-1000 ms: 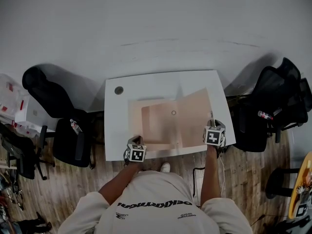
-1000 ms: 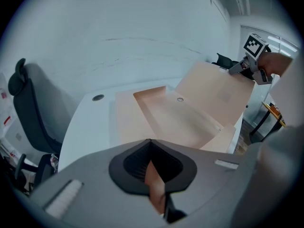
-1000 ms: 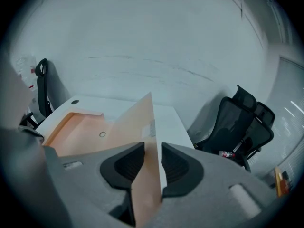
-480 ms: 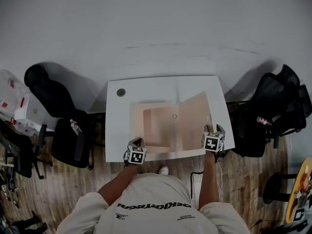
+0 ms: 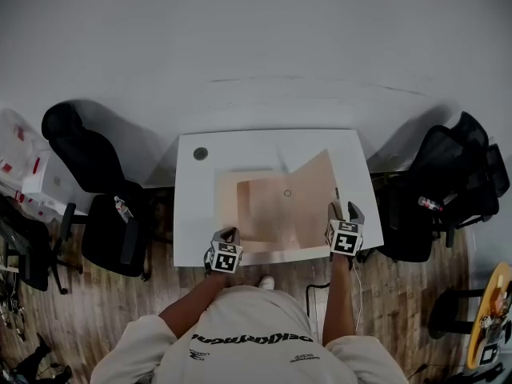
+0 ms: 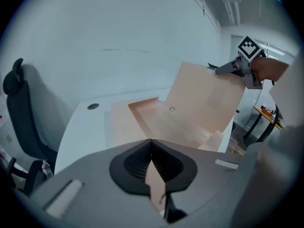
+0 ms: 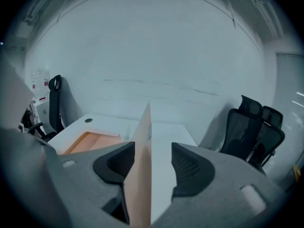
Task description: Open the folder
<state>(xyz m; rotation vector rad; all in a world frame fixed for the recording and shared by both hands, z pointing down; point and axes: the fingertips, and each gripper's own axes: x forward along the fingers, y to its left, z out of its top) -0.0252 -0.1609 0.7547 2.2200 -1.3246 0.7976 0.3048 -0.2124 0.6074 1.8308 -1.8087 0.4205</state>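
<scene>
A tan folder (image 5: 268, 214) lies open on the white table (image 5: 192, 206), its back flat and its right cover (image 5: 316, 189) raised at a slant. My left gripper (image 5: 226, 235) is shut on the folder's near left corner; a tan strip (image 6: 154, 184) shows between its pads. At the cover's near right edge my right gripper (image 5: 344, 209) is open. In the right gripper view the cover (image 7: 141, 175) stands edge-on between the spread jaws of that gripper (image 7: 152, 163), close to the left pad and apart from the right one. The left gripper view shows the right gripper (image 6: 223, 69) at the cover's top corner.
A round cable hole (image 5: 200, 154) sits at the table's far left corner. Black office chairs stand left (image 5: 104, 214) and right (image 5: 448, 182) of the table. A white wall runs behind it; wooden floor lies at the near side.
The right gripper's jaws have opened around the cover and the hand has drawn back a little toward me. The left gripper has kept its hold and place.
</scene>
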